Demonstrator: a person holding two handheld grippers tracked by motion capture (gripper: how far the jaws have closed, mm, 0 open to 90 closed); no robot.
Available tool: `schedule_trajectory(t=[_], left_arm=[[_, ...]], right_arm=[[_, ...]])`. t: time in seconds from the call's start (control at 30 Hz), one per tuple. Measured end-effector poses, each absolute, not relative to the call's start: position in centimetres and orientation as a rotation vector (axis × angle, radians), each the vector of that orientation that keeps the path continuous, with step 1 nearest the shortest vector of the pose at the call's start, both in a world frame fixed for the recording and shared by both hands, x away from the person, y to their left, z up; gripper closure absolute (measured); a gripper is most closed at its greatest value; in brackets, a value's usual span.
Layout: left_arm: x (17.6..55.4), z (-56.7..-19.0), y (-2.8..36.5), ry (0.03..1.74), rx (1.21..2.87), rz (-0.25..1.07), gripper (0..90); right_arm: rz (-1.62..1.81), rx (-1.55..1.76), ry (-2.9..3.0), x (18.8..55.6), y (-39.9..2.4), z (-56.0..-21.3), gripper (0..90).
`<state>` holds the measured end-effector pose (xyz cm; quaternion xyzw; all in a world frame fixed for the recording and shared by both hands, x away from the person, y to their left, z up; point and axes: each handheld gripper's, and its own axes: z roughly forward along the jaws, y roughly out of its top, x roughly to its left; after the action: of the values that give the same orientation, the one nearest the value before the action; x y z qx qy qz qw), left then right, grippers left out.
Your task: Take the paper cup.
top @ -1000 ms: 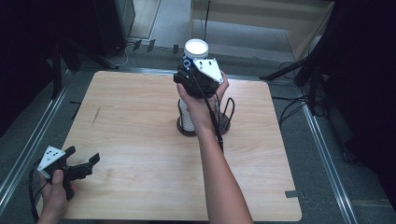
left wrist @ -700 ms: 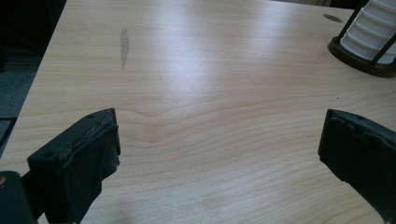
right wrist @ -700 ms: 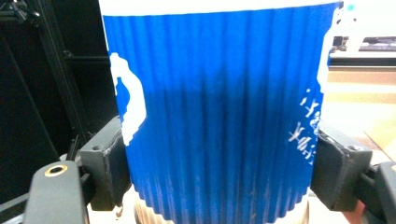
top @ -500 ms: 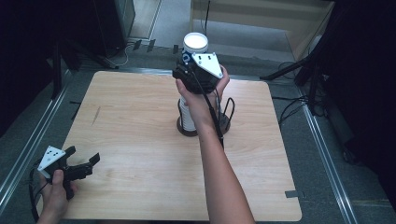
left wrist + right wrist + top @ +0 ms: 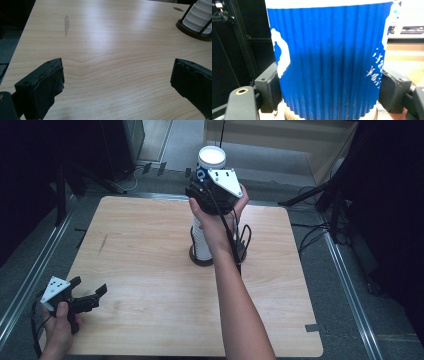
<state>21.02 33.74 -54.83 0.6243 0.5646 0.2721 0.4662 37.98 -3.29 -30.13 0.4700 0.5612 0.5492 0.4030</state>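
A blue ribbed paper cup (image 5: 210,164) (image 5: 329,62) with a white rim is held high over the table's middle, with my right gripper (image 5: 202,181) (image 5: 329,92) shut on its lower sides. Directly below it, a stack of white ribbed cups (image 5: 201,237) (image 5: 200,16) stands upright in a dark round holder (image 5: 200,261) (image 5: 191,33). The forearm hides the stack's right side. Near the table's front left corner my left gripper (image 5: 95,296) (image 5: 117,77) is open and level, with bare wood between its pads.
The wooden table (image 5: 140,250) has a dark smudge (image 5: 102,244) (image 5: 66,23) on its left half. A black cable (image 5: 242,242) hangs from the right gripper beside the holder. Metal rails (image 5: 345,270) run along the floor on both sides, and dark stands rise behind the far edge.
The right gripper has risen with the blue cup, pulling it farther above the white stack. The left gripper has stayed where it was.
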Motion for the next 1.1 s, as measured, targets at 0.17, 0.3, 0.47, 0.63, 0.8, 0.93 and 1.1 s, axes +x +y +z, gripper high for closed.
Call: schedule_trajectory(t=[0.17,0.3,0.47,0.63,0.8,0.93,1.1], left_arm=[[21.0,-54.8,33.7,1.385,1.533,0.668,0.0],[21.0,-54.8,33.8,1.387,1.531,0.668,0.0],[21.0,-54.8,33.8,1.388,1.532,0.668,0.0],[21.0,-54.8,33.7,1.389,1.533,0.670,0.0],[21.0,-54.8,33.7,1.388,1.536,0.672,0.0],[21.0,-54.9,33.7,1.387,1.539,0.675,0.0],[21.0,-54.9,33.6,1.388,1.539,0.680,0.0]], right_arm=[[1.405,1.187,1.396,37.8,-3.8,-29.3,19.8],[1.416,1.194,1.377,37.3,-4.3,-28.8,19.7],[1.400,1.207,1.371,36.9,-5.1,-28.5,19.8],[1.387,1.203,1.362,36.4,-6.4,-28.6,19.7],[1.374,1.218,1.358,35.9,-7.9,-28.7,19.7],[1.355,1.220,1.354,35.5,-9.0,-29.0,19.7],[1.340,1.223,1.356,34.8,-10.2,-29.8,19.8]])
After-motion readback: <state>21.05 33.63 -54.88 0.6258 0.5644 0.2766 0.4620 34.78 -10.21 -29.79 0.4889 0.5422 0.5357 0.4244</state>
